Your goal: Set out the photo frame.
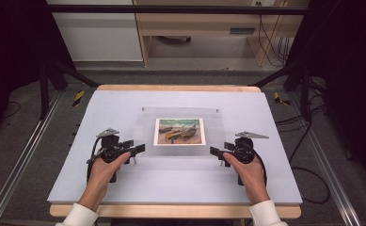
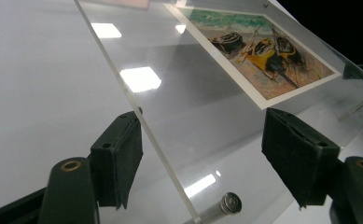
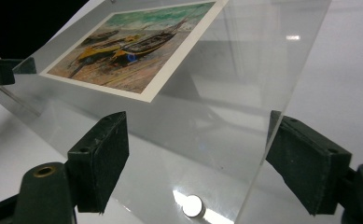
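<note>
The person is bringing both grippers in on a clear acrylic sheet (image 1: 180, 134) that is lying mid-counter over a print (image 1: 179, 131) of beached boats. The left gripper (image 1: 138, 150) is straddling the sheet's left edge and the right gripper (image 1: 215, 151) its right edge. In each gripper view the sheet's edge is passing between the black, felt-like fingers (image 2: 118, 156), which are standing released, apart from the plastic, with nothing clamped yet. This looks like the grasping step of lifting the sheet. Next, both pairs of fingers need squeezing together evenly on the thin edges, then rising level so the slick plate is not slipping or flexing.

The sheet is rigid, glossy and rectangular, throwing back ceiling lights. Small round metal standoffs (image 3: 193, 206) are sitting at its corners. The counter (image 1: 100, 188) is a matte pale grey.
</note>
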Available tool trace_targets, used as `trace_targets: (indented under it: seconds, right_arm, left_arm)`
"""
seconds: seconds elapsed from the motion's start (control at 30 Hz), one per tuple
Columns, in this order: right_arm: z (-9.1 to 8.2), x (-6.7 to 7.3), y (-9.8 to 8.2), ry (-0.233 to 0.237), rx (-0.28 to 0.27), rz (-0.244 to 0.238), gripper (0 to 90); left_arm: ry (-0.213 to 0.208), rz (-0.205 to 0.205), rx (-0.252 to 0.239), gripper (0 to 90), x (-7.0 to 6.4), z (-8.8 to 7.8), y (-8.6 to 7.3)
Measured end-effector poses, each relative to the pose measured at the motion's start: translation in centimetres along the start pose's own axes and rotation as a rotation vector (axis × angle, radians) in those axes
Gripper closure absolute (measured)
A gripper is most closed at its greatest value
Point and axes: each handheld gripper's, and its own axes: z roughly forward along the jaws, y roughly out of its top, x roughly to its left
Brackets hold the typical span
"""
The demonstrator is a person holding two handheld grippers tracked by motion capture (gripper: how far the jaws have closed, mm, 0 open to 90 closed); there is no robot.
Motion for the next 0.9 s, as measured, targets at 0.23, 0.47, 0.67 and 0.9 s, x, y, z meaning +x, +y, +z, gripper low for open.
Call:
trace_targets:
  seconds: [0.23,0.47,0.67,0.9]
  right_arm:
    - [-0.3,0.3,-0.1,-0.009,-0.003,-0.023,23.7]
    - [-0.6,0.6,-0.2,-0.02,-0.002,-0.034,24.1]
    - [-0.9,0.6,-0.3,-0.02,-0.004,-0.054,25.2]
    - [-1.2,1.0,-0.5,-0.03,-0.007,-0.082,25.5]
  left_arm:
    - [0.008,0.015,-0.008,30.7,-0.2,-0.4,-0.2]
    - [0.019,0.026,-0.021,31.8,-0.6,-0.6,-0.4]
    - [0.03,0.037,-0.025,32.2,-0.9,-0.7,-0.5]
    - [0.039,0.062,-0.024,32.5,-1.2,-1.0,-0.6]
